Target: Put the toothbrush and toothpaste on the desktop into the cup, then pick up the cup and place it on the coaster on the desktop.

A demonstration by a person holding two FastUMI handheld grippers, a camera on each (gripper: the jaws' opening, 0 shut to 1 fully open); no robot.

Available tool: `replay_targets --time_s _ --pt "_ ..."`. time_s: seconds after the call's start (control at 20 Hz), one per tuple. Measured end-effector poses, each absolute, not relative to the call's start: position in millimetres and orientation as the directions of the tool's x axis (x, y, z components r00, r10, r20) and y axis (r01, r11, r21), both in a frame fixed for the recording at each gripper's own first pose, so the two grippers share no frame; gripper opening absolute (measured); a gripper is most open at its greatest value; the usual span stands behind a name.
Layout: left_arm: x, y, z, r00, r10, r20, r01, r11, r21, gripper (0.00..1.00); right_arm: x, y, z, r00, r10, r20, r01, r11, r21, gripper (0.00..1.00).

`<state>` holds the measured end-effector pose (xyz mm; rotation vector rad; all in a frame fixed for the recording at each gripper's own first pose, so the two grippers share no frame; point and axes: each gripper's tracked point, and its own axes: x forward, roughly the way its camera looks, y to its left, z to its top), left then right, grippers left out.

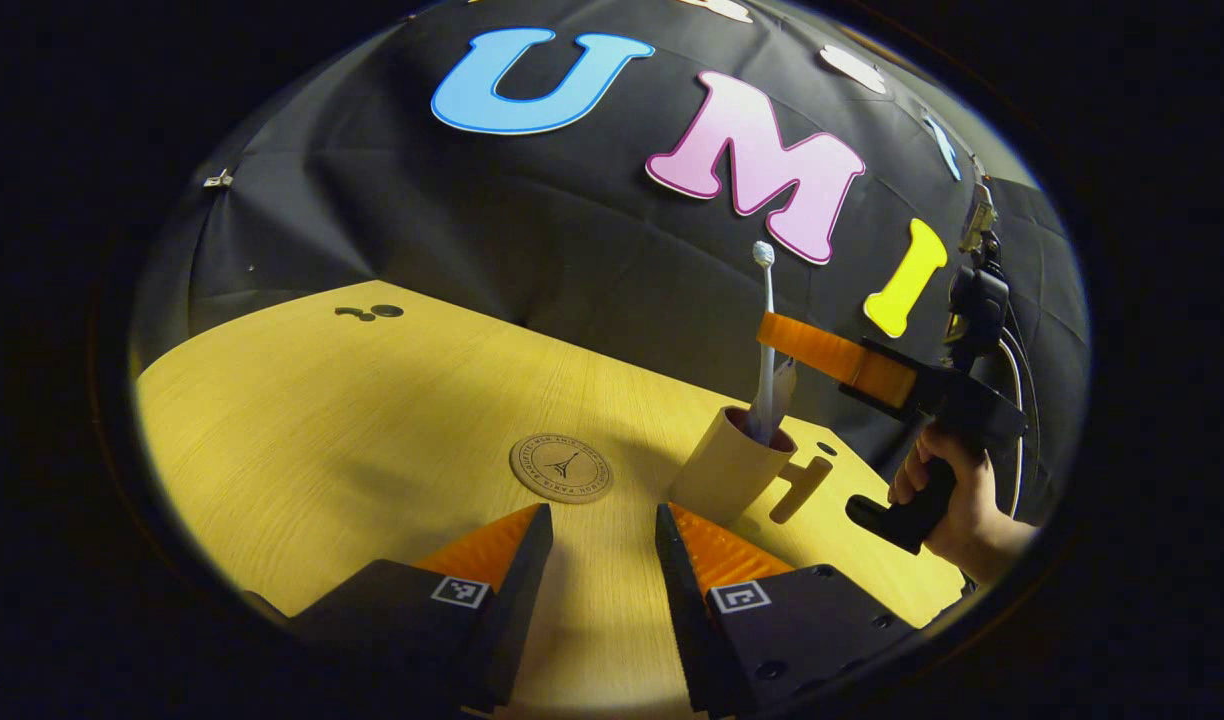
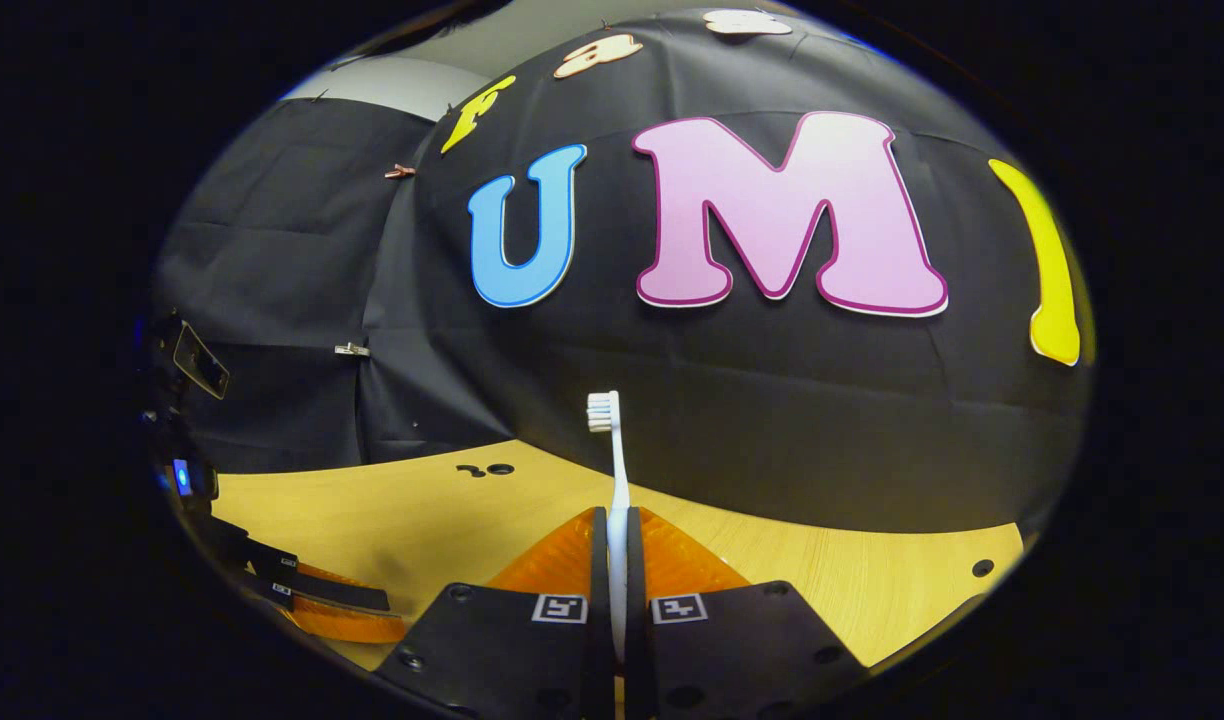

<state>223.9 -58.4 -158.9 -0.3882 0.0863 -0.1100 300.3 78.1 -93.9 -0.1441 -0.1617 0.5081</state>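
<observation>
Left gripper view: the cup (image 1: 729,467) could be tipped over if the toothbrush (image 1: 765,330) is pushed sideways, since its bottom end is already inside the cup. The toothbrush is squeezed between the closed fingers of the right gripper (image 1: 772,335), above the cup. The left gripper (image 1: 604,545) is held open, empty, near the cup. The coaster (image 1: 561,467) lies beside the cup.

Your left gripper (image 1: 604,560) has bare desktop (image 1: 302,430) ahead to the coaster (image 1: 561,467), cup (image 1: 727,470) and right gripper (image 1: 772,335) crowding the right.

Right gripper (image 2: 617,560) fingers pinched nearly together; left gripper (image 1: 604,560) fingers spread apart.
</observation>
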Motion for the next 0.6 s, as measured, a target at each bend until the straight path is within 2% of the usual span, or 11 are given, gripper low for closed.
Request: replay_targets --time_s 0.15,0.6 --pt "224 -56 -160 0.991 -0.120 -0.065 0.087 0.921 -0.381 0.66 296 75 -96 0.865 0.488 0.121 -0.469 0.870 -0.151 0.13" --pt "226 -61 -156 0.989 -0.135 -0.067 0.098 0.915 -0.390 0.66 268 55 -91 0.883 0.459 0.094 -0.447 0.886 -0.124 0.11"
